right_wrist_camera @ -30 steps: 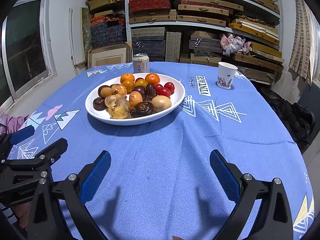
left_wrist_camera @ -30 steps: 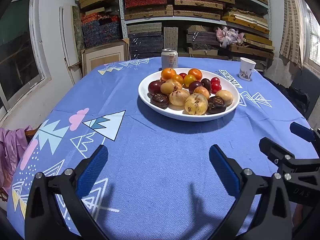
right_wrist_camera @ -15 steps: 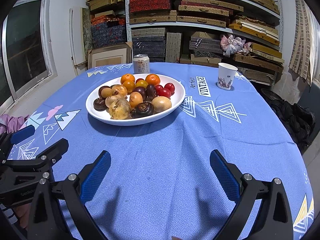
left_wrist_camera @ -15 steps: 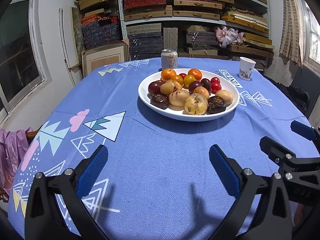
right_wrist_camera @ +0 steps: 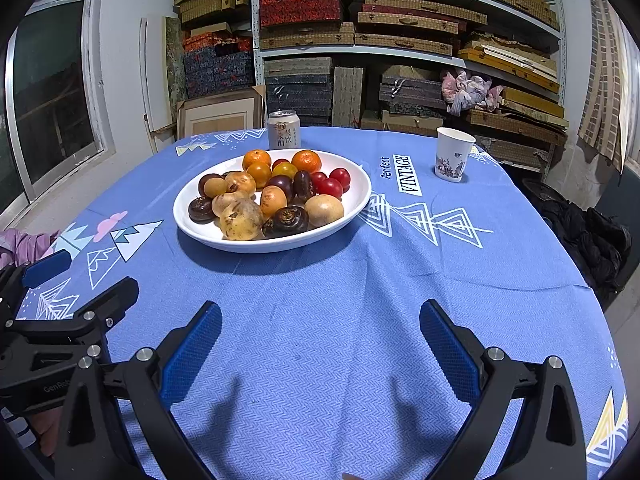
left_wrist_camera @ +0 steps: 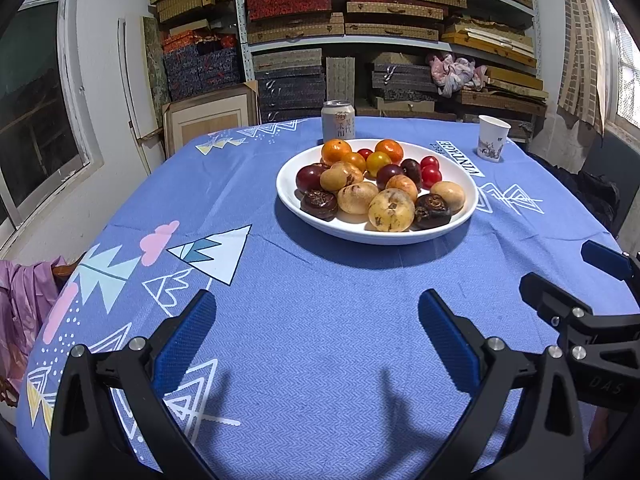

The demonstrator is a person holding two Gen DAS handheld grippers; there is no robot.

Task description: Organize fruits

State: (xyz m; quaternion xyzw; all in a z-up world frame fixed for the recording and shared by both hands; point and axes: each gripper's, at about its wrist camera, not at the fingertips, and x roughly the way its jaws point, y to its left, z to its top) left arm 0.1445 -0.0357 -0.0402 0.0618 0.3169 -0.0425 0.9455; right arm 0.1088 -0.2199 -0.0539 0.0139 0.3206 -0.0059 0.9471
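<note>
A white plate (left_wrist_camera: 288, 196) (right_wrist_camera: 360, 196) sits mid-table, piled with fruit: oranges (left_wrist_camera: 336, 151) (right_wrist_camera: 306, 161) at the back, red cherry tomatoes (left_wrist_camera: 431, 176) (right_wrist_camera: 330, 187), dark plums (left_wrist_camera: 310, 177), tan round fruits (left_wrist_camera: 391, 210) (right_wrist_camera: 241, 220) and dark brown ones (left_wrist_camera: 319, 203) (right_wrist_camera: 290, 220) at the front. My left gripper (left_wrist_camera: 316, 340) hovers open over bare cloth, well short of the plate, nothing between its blue pads. My right gripper (right_wrist_camera: 320, 344) is open too, equally short of the plate. Each view shows the other gripper at its side edge.
A blue patterned tablecloth (left_wrist_camera: 320, 280) covers the round table. A drink can (left_wrist_camera: 338, 120) (right_wrist_camera: 283, 129) stands just behind the plate, a paper cup (left_wrist_camera: 493, 138) (right_wrist_camera: 453, 154) at the back right. Shelves of boxes (right_wrist_camera: 360, 40) fill the wall behind; a dark bag (right_wrist_camera: 592, 236) lies off the right edge.
</note>
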